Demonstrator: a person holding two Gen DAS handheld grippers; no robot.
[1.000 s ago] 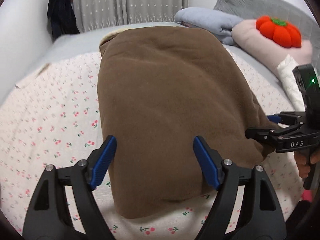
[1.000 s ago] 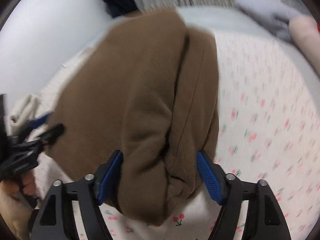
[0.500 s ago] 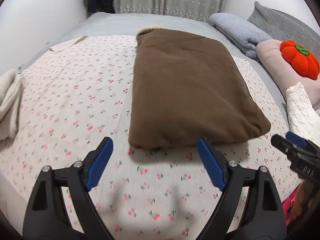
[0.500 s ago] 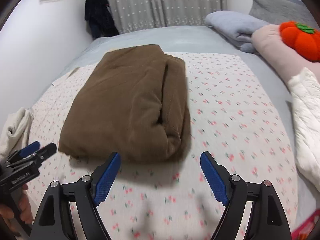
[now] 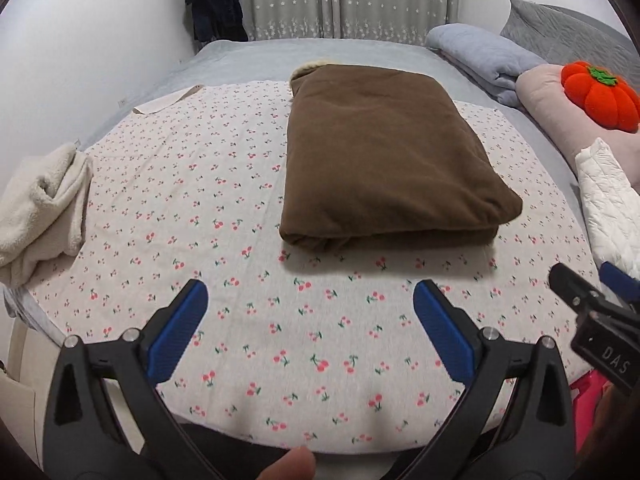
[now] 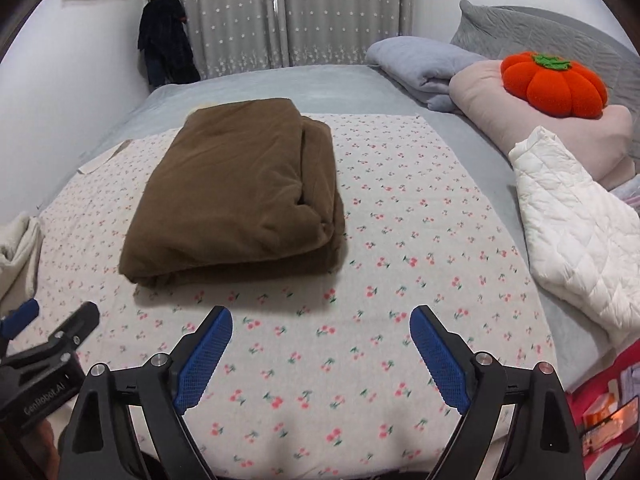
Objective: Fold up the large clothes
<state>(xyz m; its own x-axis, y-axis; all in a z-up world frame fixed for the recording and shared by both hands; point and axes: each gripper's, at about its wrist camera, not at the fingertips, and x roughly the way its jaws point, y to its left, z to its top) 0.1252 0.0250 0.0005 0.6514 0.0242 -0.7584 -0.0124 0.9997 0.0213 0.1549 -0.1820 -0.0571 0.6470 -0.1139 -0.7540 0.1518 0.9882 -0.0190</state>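
Note:
A brown garment lies folded into a thick rectangle on the cherry-print sheet; it also shows in the right wrist view. My left gripper is open and empty, held back from the garment's near edge above the sheet. My right gripper is open and empty, also well short of the garment. Each gripper shows at the edge of the other's view, the right one and the left one.
A cream fleece garment lies at the bed's left edge. A white quilted jacket, pink pillow, orange pumpkin cushion and folded blue-grey blanket are on the right. A dark coat hangs by the curtains.
Both grippers have pulled back from the brown garment toward the bed's near edge; a second ago they straddled it. The garment now lies flat and folded.

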